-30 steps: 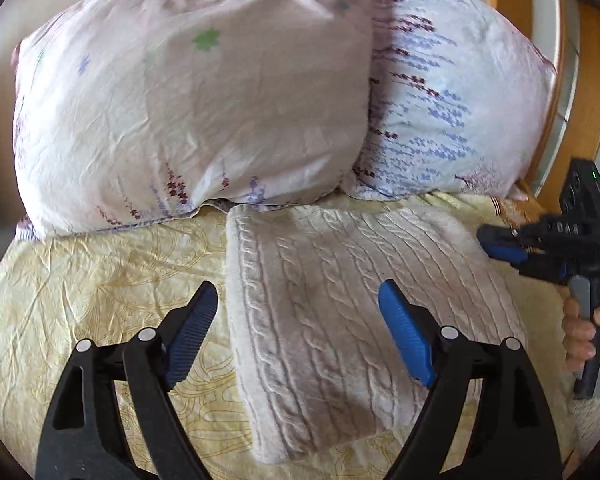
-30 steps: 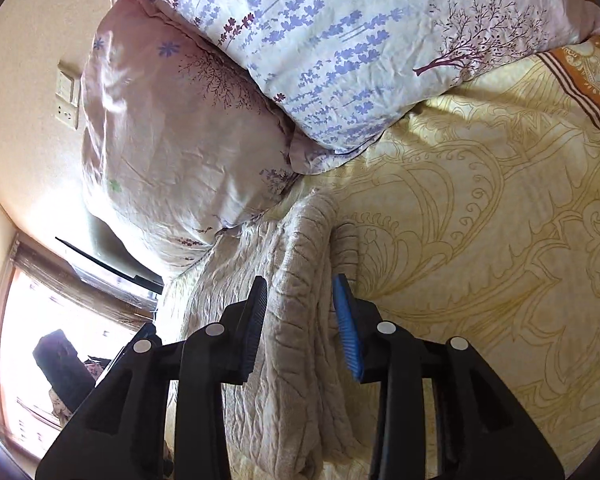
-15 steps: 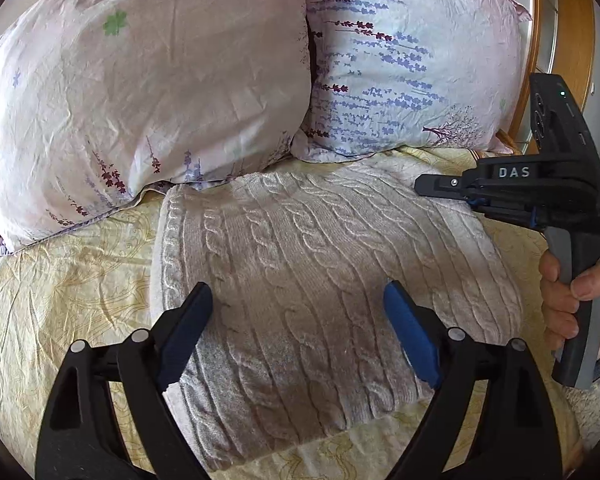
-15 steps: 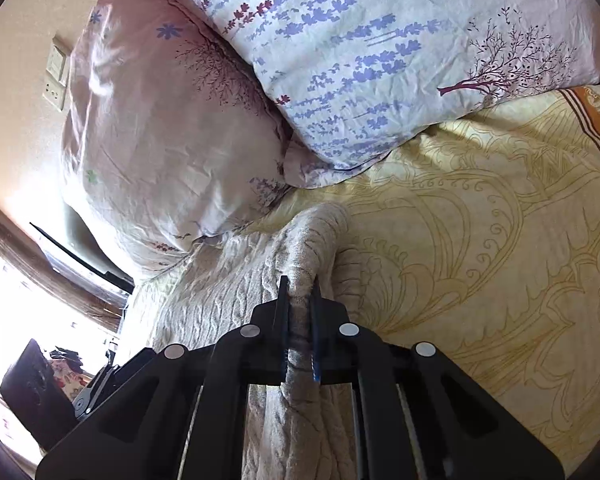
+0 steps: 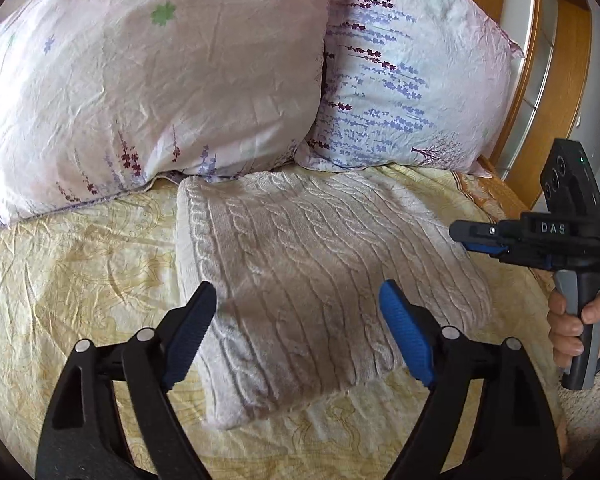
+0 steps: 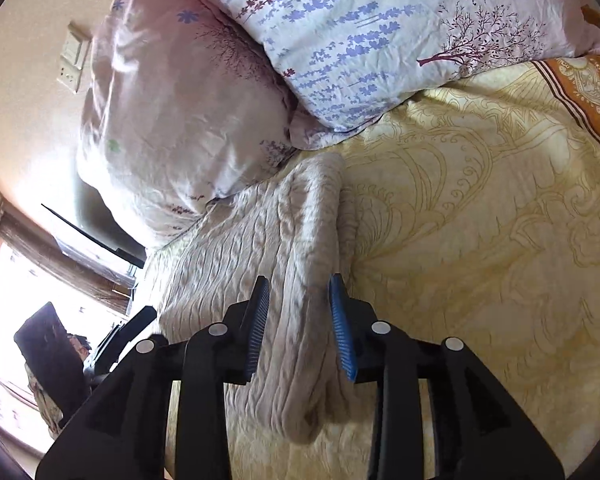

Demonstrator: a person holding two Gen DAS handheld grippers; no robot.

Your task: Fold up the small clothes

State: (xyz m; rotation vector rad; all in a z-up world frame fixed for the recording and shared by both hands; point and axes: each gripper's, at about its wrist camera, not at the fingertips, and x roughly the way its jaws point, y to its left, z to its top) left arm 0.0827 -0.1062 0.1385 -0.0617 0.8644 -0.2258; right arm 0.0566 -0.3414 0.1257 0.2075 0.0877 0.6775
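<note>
Cable-knit and cream-coloured, the folded wool sweater is seen lying on the yellow patterned bedsheet, its far edge tucked against the two floral pillows. The right gripper is held level at the sweater's thick folded edge, its jaws just reopened and standing slightly apart, with the fold between them but not pinched. The left gripper is poised above the near half of the garment, its jaws spread wide and nothing held. If the right gripper is withdrawn carelessly, the upper layer could be snagged by the ribbed pads and the fold dragged open; a low pass by the left gripper could rumple the knit.
</note>
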